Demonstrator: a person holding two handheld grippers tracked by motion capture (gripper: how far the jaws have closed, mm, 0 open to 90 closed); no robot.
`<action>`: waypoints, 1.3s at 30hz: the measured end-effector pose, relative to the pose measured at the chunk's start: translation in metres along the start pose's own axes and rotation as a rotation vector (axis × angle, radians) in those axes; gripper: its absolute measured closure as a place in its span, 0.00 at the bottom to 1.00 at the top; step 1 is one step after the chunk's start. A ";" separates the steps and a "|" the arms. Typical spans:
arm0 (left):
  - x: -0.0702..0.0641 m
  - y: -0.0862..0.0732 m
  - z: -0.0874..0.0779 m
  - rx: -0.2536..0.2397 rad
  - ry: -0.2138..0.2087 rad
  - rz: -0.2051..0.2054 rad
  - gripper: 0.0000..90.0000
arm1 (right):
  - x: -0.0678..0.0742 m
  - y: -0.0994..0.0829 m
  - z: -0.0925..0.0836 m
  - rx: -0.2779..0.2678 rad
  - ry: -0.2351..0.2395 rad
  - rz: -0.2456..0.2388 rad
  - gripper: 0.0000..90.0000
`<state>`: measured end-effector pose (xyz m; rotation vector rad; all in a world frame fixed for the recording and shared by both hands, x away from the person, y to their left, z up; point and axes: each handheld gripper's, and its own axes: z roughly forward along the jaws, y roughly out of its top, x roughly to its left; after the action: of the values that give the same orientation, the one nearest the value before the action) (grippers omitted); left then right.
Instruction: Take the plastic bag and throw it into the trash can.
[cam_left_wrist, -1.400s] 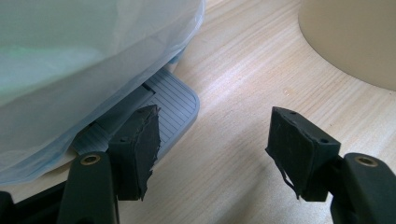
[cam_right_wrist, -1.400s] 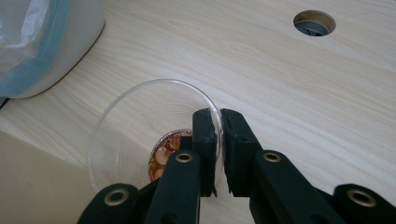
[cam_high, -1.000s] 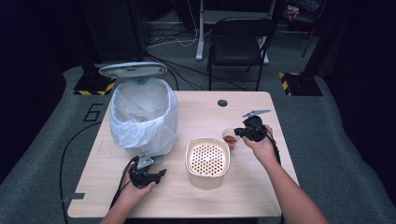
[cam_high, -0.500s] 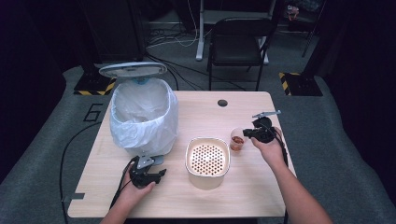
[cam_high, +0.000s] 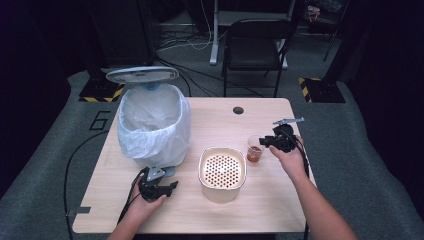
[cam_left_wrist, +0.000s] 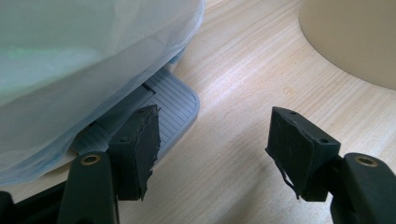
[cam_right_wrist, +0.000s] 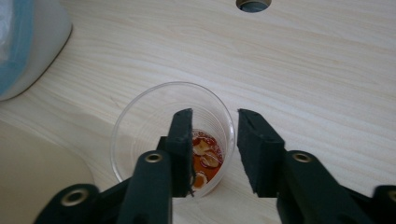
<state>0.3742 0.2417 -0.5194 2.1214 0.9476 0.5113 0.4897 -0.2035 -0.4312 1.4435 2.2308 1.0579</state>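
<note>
A clear plastic cup (cam_high: 255, 150) with a little reddish liquid and some pieces in it stands upright on the table (cam_high: 280, 210), right of the cream perforated bowl (cam_high: 222, 172). My right gripper (cam_high: 263, 142) is at its rim. In the right gripper view, the jaws of the right gripper (cam_right_wrist: 215, 116) straddle the cup (cam_right_wrist: 140, 116) wall, one inside and one outside. They have just been opening, and a gap shows beside the wall. My left gripper (cam_high: 172, 186) rests low on the table, open (cam_left_wrist: 212, 116), with nothing between its jaws.
A white bin (cam_high: 152, 125) with a plastic liner and raised lid stands at the left; its grey pedal (cam_left_wrist: 173, 100) lies just ahead of the left jaw. A cable hole (cam_high: 238, 110) is at the table's far edge. A chair (cam_high: 255, 45) stands behind.
The right hand carried the cup a little to the right, away from the bowl, and set it down. Its jaws, shut on the cup before, now stand apart. The left hand stayed still.
</note>
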 end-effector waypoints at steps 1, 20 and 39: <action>0.000 0.000 0.000 -0.004 0.001 0.000 0.38 | 0.000 0.001 -0.001 -0.002 0.001 0.005 0.69; 0.000 0.000 0.000 -0.004 0.003 0.001 0.38 | 0.012 -0.010 -0.030 -0.086 0.013 -0.094 0.18; 0.000 -0.001 0.000 -0.007 0.000 -0.002 0.38 | 0.021 -0.044 -0.012 -0.085 0.073 -0.126 0.13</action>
<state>0.3740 0.2416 -0.5200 2.1137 0.9466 0.5136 0.4431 -0.2002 -0.4509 1.2310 2.2638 1.1663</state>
